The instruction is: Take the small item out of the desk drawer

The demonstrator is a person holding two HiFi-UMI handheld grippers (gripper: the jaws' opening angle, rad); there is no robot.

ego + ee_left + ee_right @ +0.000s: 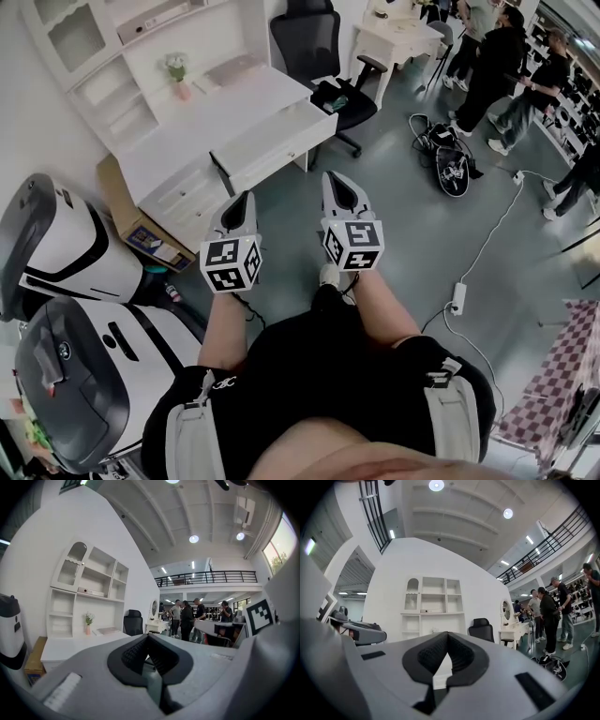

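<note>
The white desk (211,112) with its hutch stands at the upper left, ahead of me. Its long drawer front (272,148) faces me and juts out a little; nothing inside it shows. No small item is visible in any view. My left gripper (247,197) hangs in the air in front of the desk's left drawers, jaws shut and empty. My right gripper (337,178) is beside it, over the grey floor, also shut with nothing held. The left gripper view shows the left gripper (148,637) with pad tips together, pointing over the desk (79,641). In the right gripper view the right gripper (447,634) points at the hutch (433,606).
A black office chair (323,56) stands right of the desk. A cardboard box (141,230) and two white-and-black machines (56,253) sit at the left. Cables, a dark bag (450,167) and a power strip (457,298) lie on the floor. People (492,66) stand at the back right.
</note>
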